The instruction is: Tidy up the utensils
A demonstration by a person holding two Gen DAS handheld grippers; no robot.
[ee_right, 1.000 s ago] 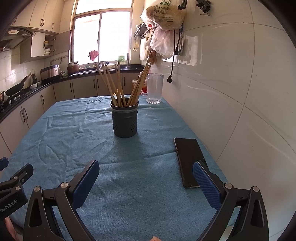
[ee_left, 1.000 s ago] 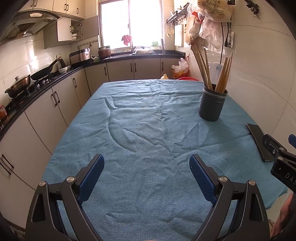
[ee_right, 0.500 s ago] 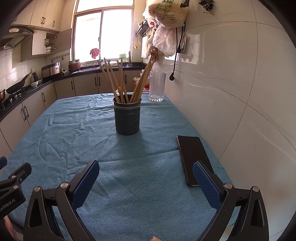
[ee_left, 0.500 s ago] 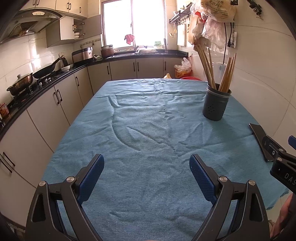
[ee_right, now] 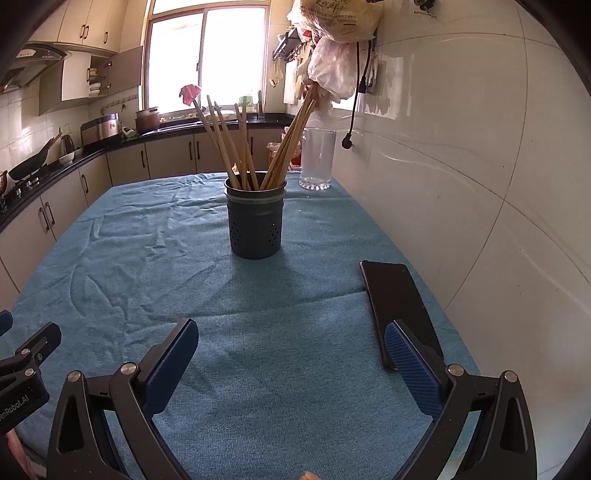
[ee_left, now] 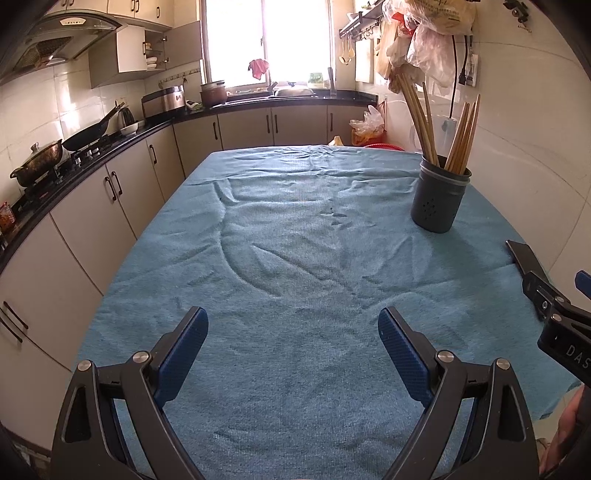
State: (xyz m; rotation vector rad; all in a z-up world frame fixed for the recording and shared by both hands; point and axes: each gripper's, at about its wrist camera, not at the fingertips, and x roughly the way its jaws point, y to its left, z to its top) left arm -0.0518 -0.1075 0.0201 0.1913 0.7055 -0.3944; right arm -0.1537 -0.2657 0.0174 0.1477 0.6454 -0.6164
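Right wrist view: chopsticks (ee_right: 236,147) upright in dark perforated holder (ee_right: 255,221), 12 o'clock.
Right gripper (ee_right: 291,354) and left gripper (ee_left: 293,343) both spread, holding nothing; black phone (ee_right: 397,302) at 2 o'clock.

Not much we can read here. In the left wrist view, the right gripper (ee_left: 565,334) shows white letters "DAS" on its black body, cut off by the frame edge. In the right wrist view, the left gripper (ee_right: 20,384) reads "enRobot.AI", its start cut off too. The bag (ee_right: 338,16) hanging far up on the right wall has dark print, but we can't make it out.
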